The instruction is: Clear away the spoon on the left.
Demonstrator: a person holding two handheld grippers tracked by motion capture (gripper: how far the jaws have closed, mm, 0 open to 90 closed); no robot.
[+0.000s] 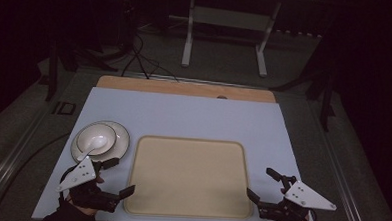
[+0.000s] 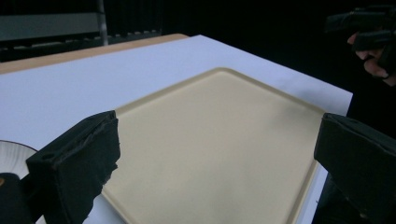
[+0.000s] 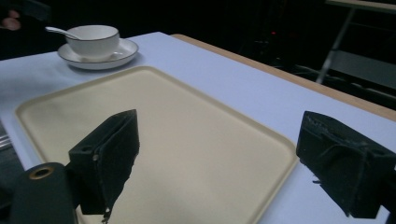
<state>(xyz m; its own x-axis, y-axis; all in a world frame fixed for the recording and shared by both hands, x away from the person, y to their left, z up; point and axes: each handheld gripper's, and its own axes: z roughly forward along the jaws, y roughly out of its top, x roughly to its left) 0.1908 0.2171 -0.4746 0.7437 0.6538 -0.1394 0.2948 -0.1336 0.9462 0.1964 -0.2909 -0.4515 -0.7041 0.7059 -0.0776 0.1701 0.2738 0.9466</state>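
1. In the high view a cream tray (image 1: 188,178) lies in the lower middle of the frame on a pale blue table (image 1: 194,115).
2. Left of the tray, at the frame's left, a white bowl (image 1: 96,138) sits on a white plate (image 1: 120,142), and a white spoon (image 1: 93,147) rests in the bowl with its handle pointing toward the lower left.
3. The left gripper (image 1: 115,177) is at the lower left of the frame, just beside the tray's left edge, its jaws spread wide and holding nothing.
4. The right gripper (image 1: 262,186) is at the lower right, near the tray's right corner, its jaws likewise wide apart and empty.
5. In the right gripper view the bowl (image 3: 92,41) and plate (image 3: 119,55) sit in the upper left, beyond the tray (image 3: 196,140).
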